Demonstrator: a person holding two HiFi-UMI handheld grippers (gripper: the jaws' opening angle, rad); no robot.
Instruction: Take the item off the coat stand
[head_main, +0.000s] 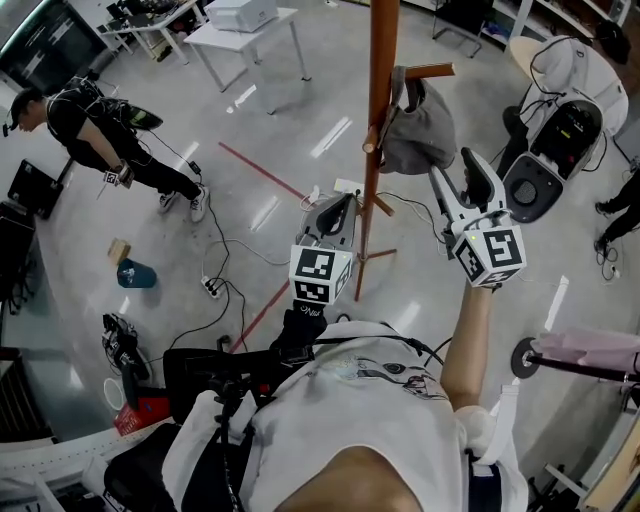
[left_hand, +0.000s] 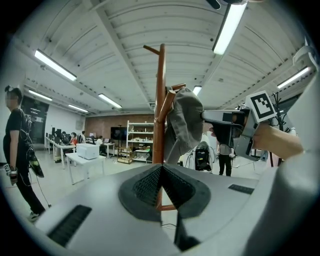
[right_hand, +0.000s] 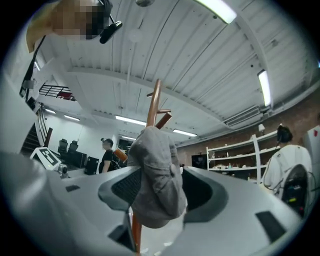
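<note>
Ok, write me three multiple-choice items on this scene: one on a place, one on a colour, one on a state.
1. Where is the soft grey fabric cap?
A. hanging on a peg of the brown wooden coat stand
B. lying on the floor
C. lying on a white table

2. What colour is the stand's pole?
A. white
B. brown
C. black

3. How do the right gripper's jaws stand?
A. apart, with the cap between them
B. shut on the pole
C. shut on nothing

Answers:
1 A, the cap drapes from a peg.
2 B, the pole is brown wood.
3 A, the right gripper view shows a pad on either side of the cap.
</note>
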